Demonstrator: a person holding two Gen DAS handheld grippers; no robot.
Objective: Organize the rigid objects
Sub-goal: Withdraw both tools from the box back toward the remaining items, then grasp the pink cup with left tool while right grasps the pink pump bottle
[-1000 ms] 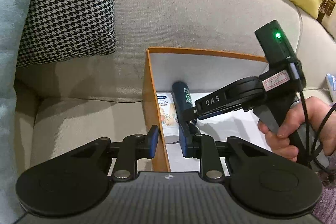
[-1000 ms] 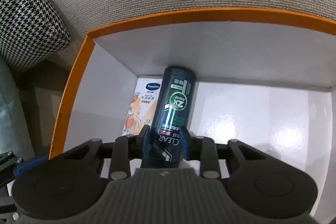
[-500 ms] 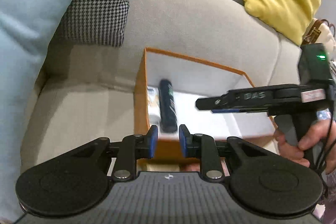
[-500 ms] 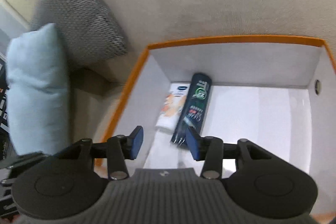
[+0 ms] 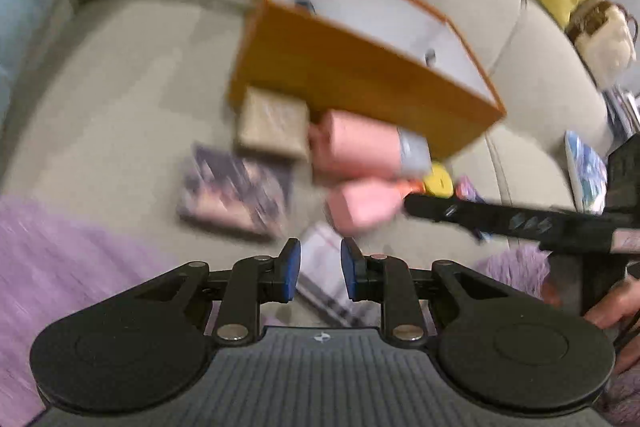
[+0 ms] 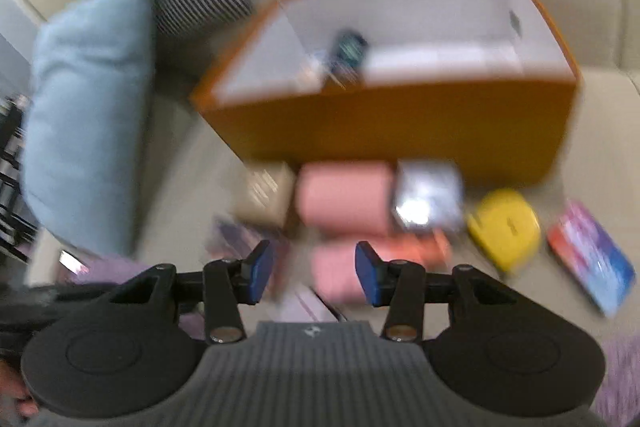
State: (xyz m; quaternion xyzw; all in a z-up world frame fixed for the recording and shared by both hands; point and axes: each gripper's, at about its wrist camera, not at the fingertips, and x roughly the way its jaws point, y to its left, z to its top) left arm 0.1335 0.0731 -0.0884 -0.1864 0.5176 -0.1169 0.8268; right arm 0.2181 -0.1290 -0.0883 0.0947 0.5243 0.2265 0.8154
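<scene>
Beige sofa cushions (image 5: pixel 120 75) carry an orange box (image 6: pixel 400 123) already holding a dark bottle (image 6: pixel 350 53). Both grippers, left (image 5: pixel 319 269) and right (image 6: pixel 315 273), are parted and empty. Pink packs (image 6: pixel 344 197), probably a yellow case (image 6: pixel 504 227) (blurred), and several flat packets await boxing.

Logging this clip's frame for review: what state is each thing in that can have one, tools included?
Orange box: open-topped, upright on the sofa.
Dark bottle: lying inside the box, released.
Left tool: narrowly open, empty.
Right tool: open, empty.
Pink packs: on the seat outside the box, not yet packed.
Yellow case: closed, outside the box.
</scene>
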